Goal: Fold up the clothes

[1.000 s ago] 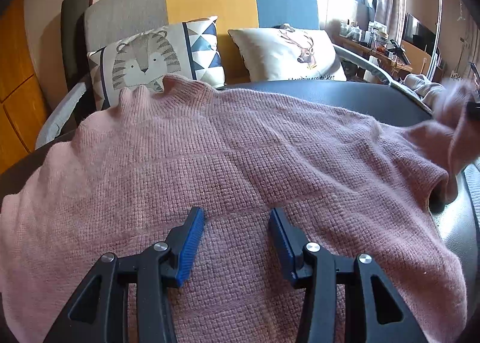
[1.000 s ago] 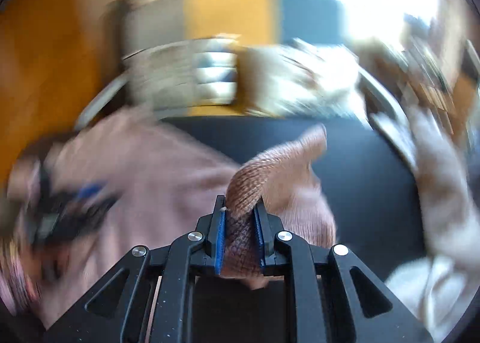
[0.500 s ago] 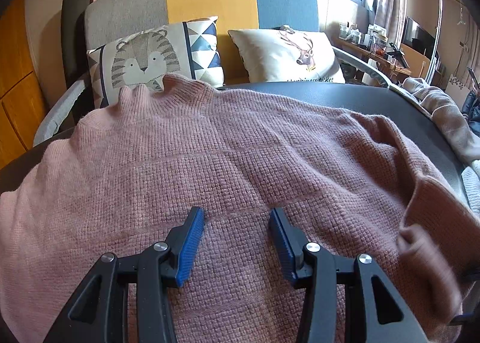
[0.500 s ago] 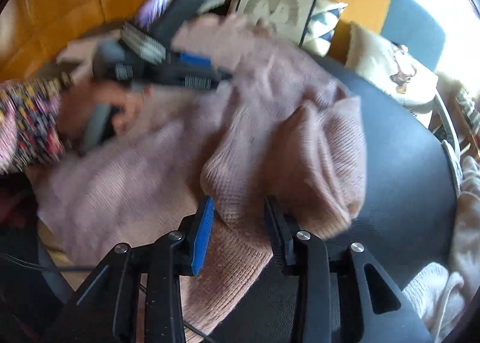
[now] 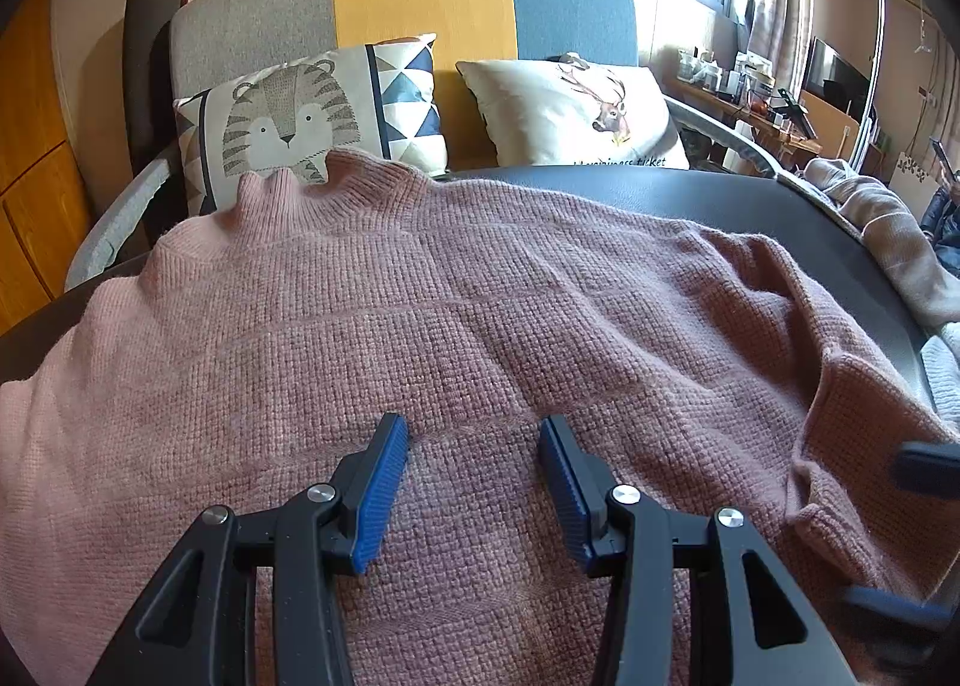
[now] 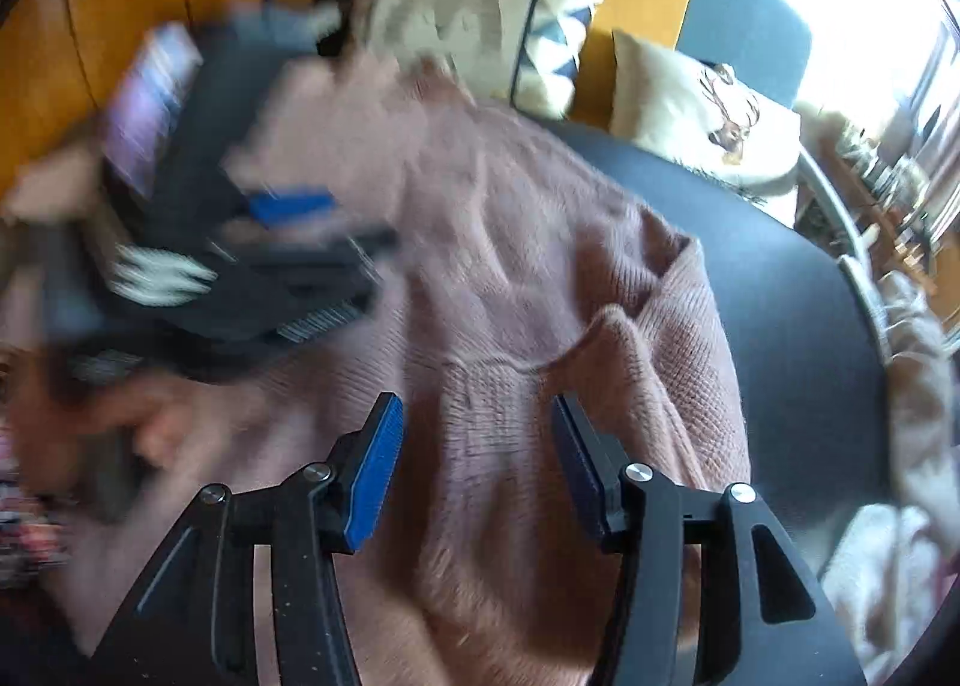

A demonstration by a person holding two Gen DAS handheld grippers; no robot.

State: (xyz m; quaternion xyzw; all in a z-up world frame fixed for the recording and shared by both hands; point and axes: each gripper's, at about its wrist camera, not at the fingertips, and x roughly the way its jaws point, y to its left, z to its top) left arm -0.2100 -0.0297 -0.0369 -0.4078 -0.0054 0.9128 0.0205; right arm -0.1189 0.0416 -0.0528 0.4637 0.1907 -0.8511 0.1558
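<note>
A pink knit sweater (image 5: 480,326) lies spread on a round black table (image 5: 720,200), collar toward the sofa. My left gripper (image 5: 474,428) hovers open just over the sweater's lower body, nothing between its blue pads. In the right wrist view the right sleeve (image 6: 660,338) lies folded across the sweater body (image 6: 510,218). My right gripper (image 6: 477,407) is over the sleeve's cuff end, its jaws opening and clear of the knit. One of its fingers (image 5: 927,461) shows at the right edge of the left wrist view. The left gripper (image 6: 288,242) and the hand holding it (image 6: 120,416) appear blurred.
A sofa with a tiger cushion (image 5: 288,122) and a deer cushion (image 5: 570,110) stands behind the table. A pile of beige and white clothes (image 5: 888,242) sits at the table's right edge (image 6: 918,386). Wooden cabinets (image 5: 36,146) are at the left.
The right gripper carried the sleeve in over the sweater body, came down, opened and let it go. The sleeve now lies folded inward. The left gripper has not moved.
</note>
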